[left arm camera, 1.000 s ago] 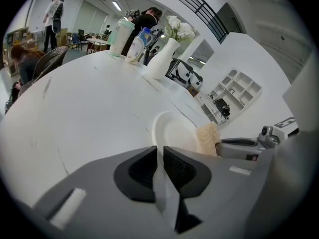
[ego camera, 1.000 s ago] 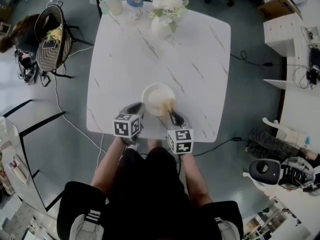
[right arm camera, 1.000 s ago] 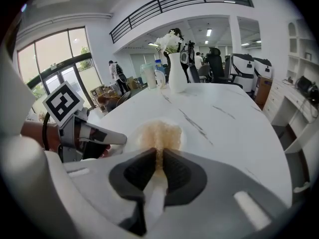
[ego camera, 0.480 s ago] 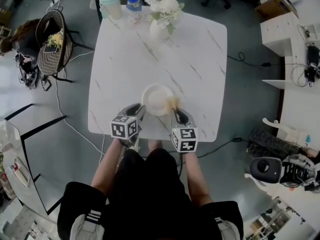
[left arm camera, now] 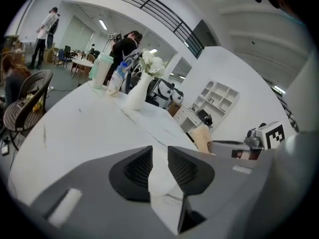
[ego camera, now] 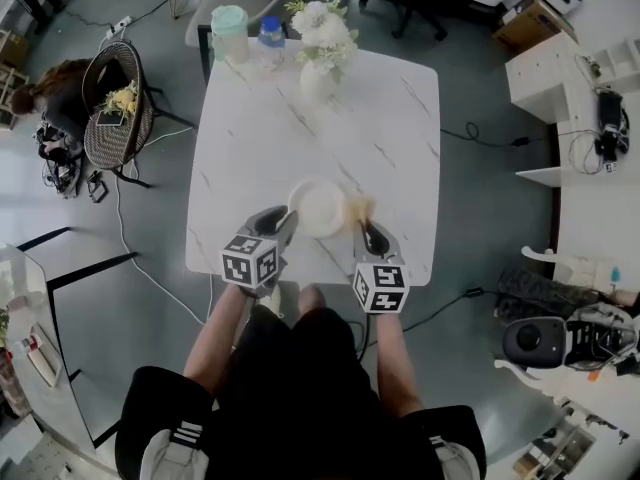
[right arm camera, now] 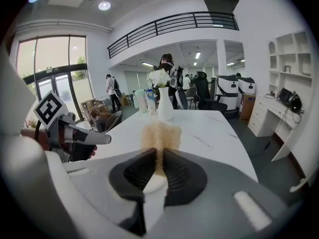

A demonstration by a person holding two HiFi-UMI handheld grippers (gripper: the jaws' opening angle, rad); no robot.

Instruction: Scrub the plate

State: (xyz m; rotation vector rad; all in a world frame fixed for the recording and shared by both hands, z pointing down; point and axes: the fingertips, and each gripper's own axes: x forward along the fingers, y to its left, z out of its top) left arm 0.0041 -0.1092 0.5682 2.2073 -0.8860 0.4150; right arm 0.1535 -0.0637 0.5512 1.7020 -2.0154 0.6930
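Note:
A white plate (ego camera: 318, 206) lies on the marble table (ego camera: 390, 128) near its front edge. My left gripper (ego camera: 284, 220) hovers at the plate's left rim. Its jaws have just been opening and stand open, with nothing between them in the left gripper view (left arm camera: 159, 156). My right gripper (ego camera: 366, 234) is shut on a tan sponge (ego camera: 360, 209), held just off the plate's right rim. The sponge (right arm camera: 160, 136) sticks up from the right gripper (right arm camera: 160, 158). Neither gripper view shows the plate. The sponge (left arm camera: 202, 139) also shows in the left gripper view.
At the table's far edge stand a white vase of flowers (ego camera: 322, 63), a water bottle (ego camera: 270, 30) and a pale green cup (ego camera: 229, 26). A wicker chair (ego camera: 115, 118) sits to the left. People stand in the room beyond the table.
Both grippers have risen from the plate. The sponge has come off the plate's surface and moved toward its right rim. The left gripper has drawn slightly back from the plate's left rim.

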